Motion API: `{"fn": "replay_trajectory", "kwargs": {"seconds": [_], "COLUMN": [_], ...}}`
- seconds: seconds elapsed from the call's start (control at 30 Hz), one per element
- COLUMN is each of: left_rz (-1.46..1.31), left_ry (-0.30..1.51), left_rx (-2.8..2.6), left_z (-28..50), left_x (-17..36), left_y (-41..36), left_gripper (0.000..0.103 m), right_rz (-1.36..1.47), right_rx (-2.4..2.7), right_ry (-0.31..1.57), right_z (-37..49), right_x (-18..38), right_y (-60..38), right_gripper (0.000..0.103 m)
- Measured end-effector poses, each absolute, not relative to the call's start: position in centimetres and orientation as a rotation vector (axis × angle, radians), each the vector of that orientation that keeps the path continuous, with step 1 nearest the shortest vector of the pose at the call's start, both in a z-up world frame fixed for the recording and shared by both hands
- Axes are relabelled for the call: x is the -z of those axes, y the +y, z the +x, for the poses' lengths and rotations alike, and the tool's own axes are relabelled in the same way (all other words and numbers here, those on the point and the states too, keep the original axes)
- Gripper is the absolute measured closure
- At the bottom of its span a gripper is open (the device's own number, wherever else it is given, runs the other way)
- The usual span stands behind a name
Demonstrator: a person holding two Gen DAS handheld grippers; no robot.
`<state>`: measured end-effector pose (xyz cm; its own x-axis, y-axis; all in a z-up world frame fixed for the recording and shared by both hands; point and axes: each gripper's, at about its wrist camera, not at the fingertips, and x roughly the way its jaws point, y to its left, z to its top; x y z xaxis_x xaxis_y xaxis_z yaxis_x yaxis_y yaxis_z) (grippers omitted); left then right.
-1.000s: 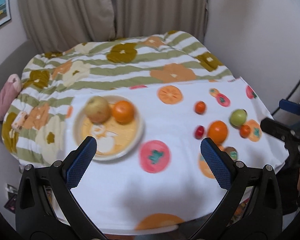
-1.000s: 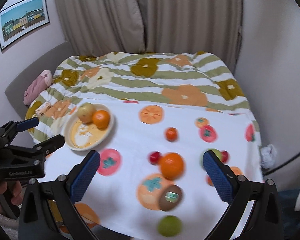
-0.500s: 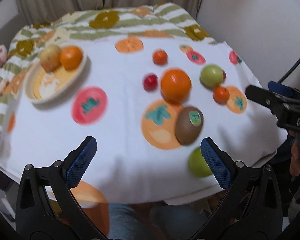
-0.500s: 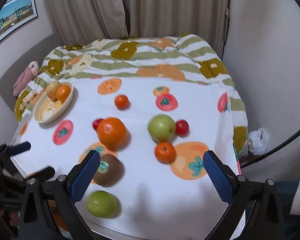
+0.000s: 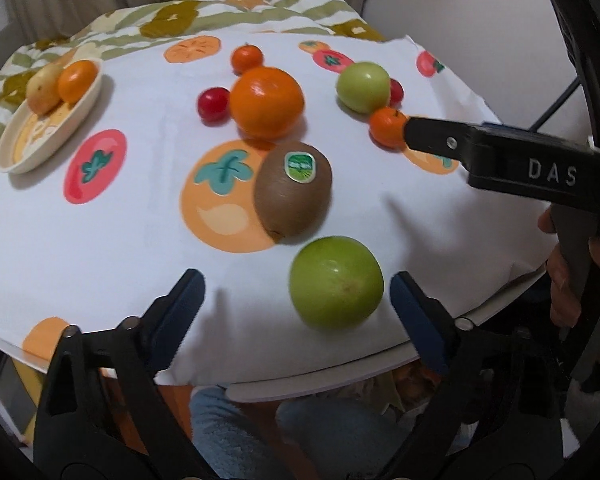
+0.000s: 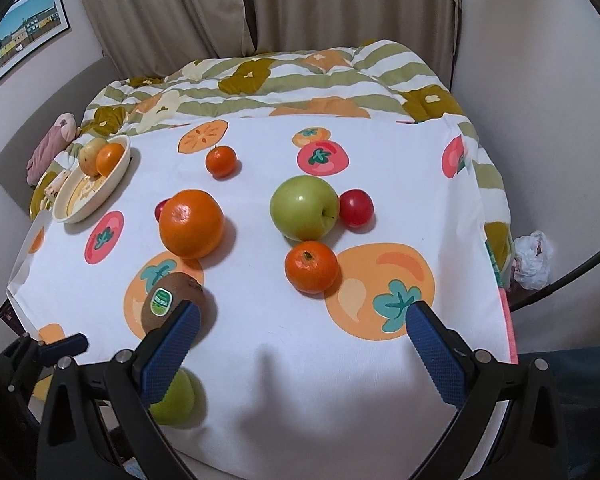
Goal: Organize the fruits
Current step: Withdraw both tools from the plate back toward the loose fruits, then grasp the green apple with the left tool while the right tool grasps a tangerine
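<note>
On the white fruit-print cloth lie a kiwi (image 5: 294,192), a big orange (image 5: 266,102), a green apple (image 6: 304,208), a mandarin (image 6: 311,266) and a second mandarin (image 6: 221,161). A green round fruit (image 5: 336,282) sits at the near table edge. My left gripper (image 5: 294,278) straddles that fruit with its jaws closing; the pads stand apart from it, the right one nearer. My right gripper (image 6: 302,308) is open and empty, just short of the nearer mandarin. A cream plate (image 5: 16,152) at the far left holds a yellowish fruit and an orange.
Two small red fruits (image 6: 355,208) (image 5: 213,103) lie among the others. A striped flowered quilt (image 6: 300,80) is behind the table, with curtains and walls beyond. The table edge runs right under both grippers, and a person's knees show below it. A white bag (image 6: 534,258) lies right.
Both grippers came down and closer to the table. The left one swung right from the plate to the green fruit at the near edge, and its jaws have narrowed a little.
</note>
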<state>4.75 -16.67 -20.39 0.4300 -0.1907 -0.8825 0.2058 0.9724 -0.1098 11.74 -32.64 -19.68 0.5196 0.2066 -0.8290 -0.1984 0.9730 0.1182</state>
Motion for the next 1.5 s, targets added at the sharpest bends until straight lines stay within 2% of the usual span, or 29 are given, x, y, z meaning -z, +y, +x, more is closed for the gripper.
{"fn": "replay_trajectory", "kwargs": {"seconds": [0.1,0.2,0.33,0.4,0.63,0.87,1.17,1.33,1.5], "left_rz": [0.025,0.032,0.025,0.028,0.038,0.033,0.017,0.009,-0.002], "left_ry": [1.11,1.119,1.136,1.133,1.122,1.114,1.109,1.107,1.103], "left_rx": [0.262,0.271,0.289,0.305,0.296,0.261,0.211,0.181,0.161], "left_z": [4.8,4.8,4.9,4.8,4.6,4.5,4.8,5.2,5.4], "left_x": [21.0,21.6,22.2,22.3,22.3,22.1,22.0,22.0,21.6], "left_y": [-17.3,-17.7,-18.1,-18.4,-18.5,-17.5,-16.1,-15.2,-14.4], "left_gripper": [0.015,0.017,0.039,0.045,0.045,0.045,0.045,0.045,0.045], "right_rz": [0.005,-0.002,-0.007,-0.008,-0.032,-0.045,-0.043,-0.075,-0.052], "right_rx": [-0.251,-0.267,-0.281,-0.29,-0.307,-0.297,-0.287,-0.255,-0.257], "right_ry": [1.009,1.025,1.038,1.047,1.068,1.083,1.093,1.079,1.06], "right_z": [12.0,12.4,12.6,12.8,13.9,15.2,16.7,16.8,16.4], "right_x": [20.4,21.1,21.9,22.3,23.2,23.8,24.2,24.0,23.4], "right_y": [-32.6,-32.5,-32.4,-32.2,-31.7,-31.4,-31.1,-31.1,-31.5], "right_gripper": [0.001,0.004,0.006,0.01,0.027,0.034,0.049,0.066,0.067]}}
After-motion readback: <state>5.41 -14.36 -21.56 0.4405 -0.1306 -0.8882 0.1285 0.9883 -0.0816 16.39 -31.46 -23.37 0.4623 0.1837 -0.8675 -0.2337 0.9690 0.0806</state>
